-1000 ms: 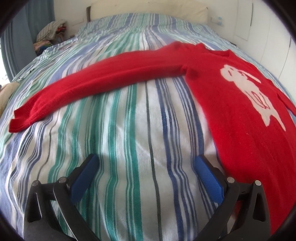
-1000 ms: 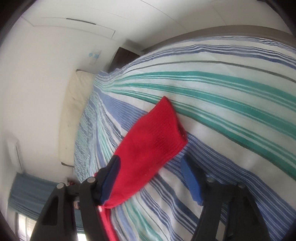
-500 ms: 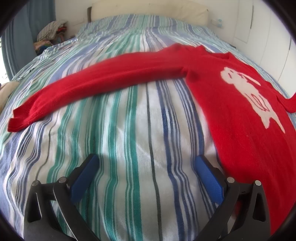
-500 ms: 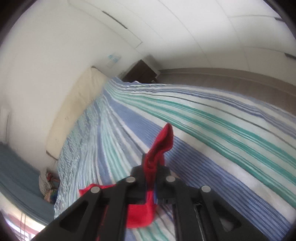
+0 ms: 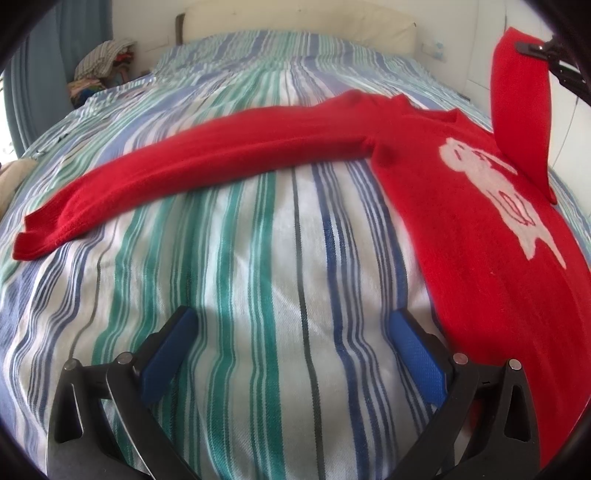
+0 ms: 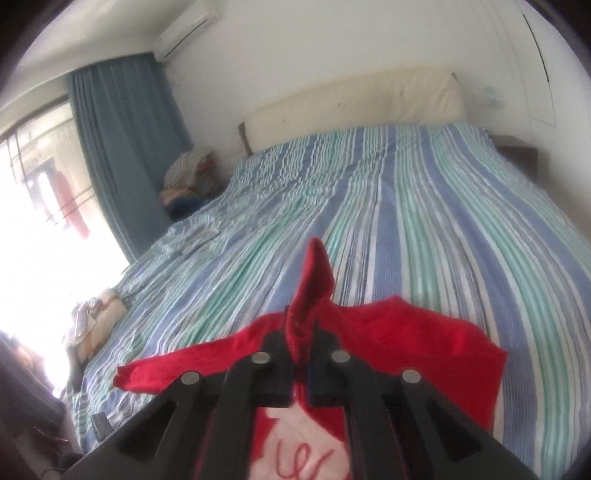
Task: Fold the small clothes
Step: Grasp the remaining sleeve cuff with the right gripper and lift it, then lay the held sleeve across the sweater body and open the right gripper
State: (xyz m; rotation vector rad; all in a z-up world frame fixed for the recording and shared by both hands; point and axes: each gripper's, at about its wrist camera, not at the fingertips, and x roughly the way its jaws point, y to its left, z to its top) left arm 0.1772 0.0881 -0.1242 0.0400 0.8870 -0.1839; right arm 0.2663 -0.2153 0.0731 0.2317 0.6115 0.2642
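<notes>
A: Bed (image 5: 258, 258) is covered by the red sweater (image 5: 480, 240), spread at three o'clock. What was changed?

B: Its right sleeve (image 6: 314, 291) was pinched by the right gripper (image 6: 301, 343) and lifted over the body; folding is begun.

A: And the left gripper (image 5: 291, 343)?

B: Jaws wide, nothing held. The curtain (image 6: 122, 147) is shown fully only in the right view.

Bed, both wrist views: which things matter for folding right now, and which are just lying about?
In the job:
- red sweater
- its lifted sleeve, pinched in the right gripper
- left gripper, open, holding nothing

Lying about:
- pile of clothes beside the headboard
- blue curtain
- air conditioner
</notes>
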